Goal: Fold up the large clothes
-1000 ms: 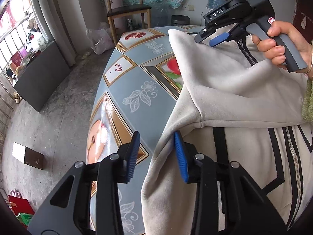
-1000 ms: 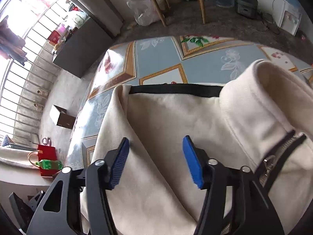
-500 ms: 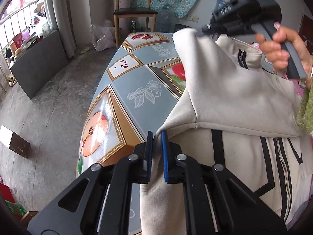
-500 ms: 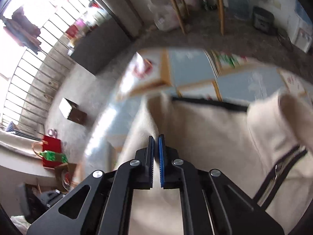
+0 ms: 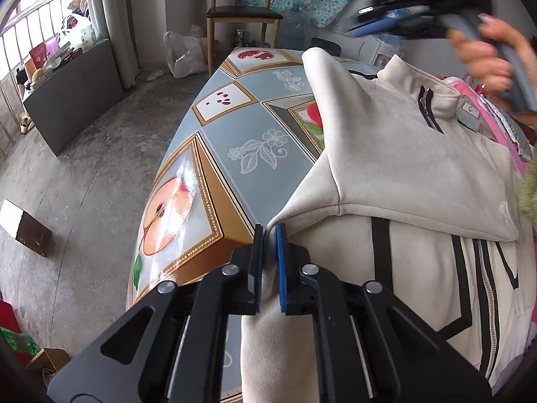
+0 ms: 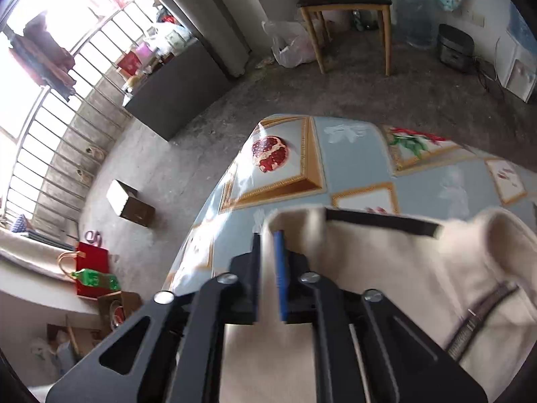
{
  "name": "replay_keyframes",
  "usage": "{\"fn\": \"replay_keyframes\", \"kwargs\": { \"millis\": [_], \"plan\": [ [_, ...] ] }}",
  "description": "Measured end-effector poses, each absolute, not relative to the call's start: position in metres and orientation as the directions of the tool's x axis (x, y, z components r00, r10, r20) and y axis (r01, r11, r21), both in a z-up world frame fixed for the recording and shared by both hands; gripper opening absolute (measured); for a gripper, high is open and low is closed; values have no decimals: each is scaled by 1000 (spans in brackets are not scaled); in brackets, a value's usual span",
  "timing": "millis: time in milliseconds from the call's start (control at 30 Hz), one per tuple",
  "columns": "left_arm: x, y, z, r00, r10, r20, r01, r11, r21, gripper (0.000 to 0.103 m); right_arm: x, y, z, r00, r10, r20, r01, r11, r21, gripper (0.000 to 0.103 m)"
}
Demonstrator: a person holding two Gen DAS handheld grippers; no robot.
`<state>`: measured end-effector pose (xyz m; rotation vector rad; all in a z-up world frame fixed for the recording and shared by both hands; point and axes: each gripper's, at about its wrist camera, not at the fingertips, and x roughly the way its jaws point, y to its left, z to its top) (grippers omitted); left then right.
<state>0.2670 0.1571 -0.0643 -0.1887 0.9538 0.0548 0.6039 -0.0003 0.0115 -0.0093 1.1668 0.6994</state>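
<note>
We find the left gripper [image 5: 270, 262] closed on the jacket [image 5: 402, 174], its blue pads pinching a cream fold at the garment's left edge, where the folded-over upper part meets the lower body. The right gripper [image 6: 268, 275] likewise has jacket [image 6: 386, 268] cloth between its narrow-set pads; its jaws have just been opening after a full close, yet the pads still press the fabric, so we record it as holding. In the left wrist view that gripper [image 5: 386, 23] is blurred at the far right, in a person's hand [image 5: 486, 57], above the jacket's collar, and there we cannot tell its state. The jacket is cream with black stripes and a zip; it lies on the right part of the table [image 5: 235, 141], its upper part doubled towards us over the striped body. The table's cover shows fruit and flower panels and is bare on the left. Beyond it, on the concrete floor, stand a chair [image 5: 243, 13], a plastic bag [image 5: 183, 55] beside it, a grey cabinet [image 5: 74, 90] far left and a box [image 5: 25, 228] near left.
</note>
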Motion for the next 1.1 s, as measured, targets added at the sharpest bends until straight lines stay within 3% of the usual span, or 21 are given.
{"fn": "replay_keyframes", "kwargs": {
  "millis": [67, 233, 367, 567, 733, 867, 967, 1100],
  "plan": [
    [266, 158, -64, 582, -42, -812, -132, 981, -145, 7, 583, -54, 38, 282, 468, -838, -477, 826, 301, 60],
    [265, 162, -65, 587, -58, -807, -133, 977, -167, 7, 529, -208, 54, 376, 350, -858, -213, 934, 287, 60],
    [265, 162, -66, 587, -55, -808, -131, 978, -161, 7, 482, -303, 14, 343, 308, -887, 38, 939, 341, 60],
    [264, 157, -63, 580, -36, -814, -99, 989, -114, 10, 436, -337, -47, 288, 270, -919, 196, 922, 333, 59],
    [260, 147, -56, 577, -34, -816, -19, 998, -54, 10, 431, -344, -70, 300, 288, -909, 206, 911, 357, 42],
    [264, 134, -57, 566, 2, -825, 34, 999, 25, 15, 436, -323, -71, 291, 223, -931, 151, 950, 275, 27],
    [272, 128, -62, 552, 30, -833, 42, 997, 63, 22, 437, -313, -69, 288, 167, -943, 127, 969, 210, 8],
    [280, 128, -62, 564, 75, -822, 25, 994, 108, 28, 436, -300, -51, 323, 141, -936, 83, 981, 177, 6]
  ]
}}
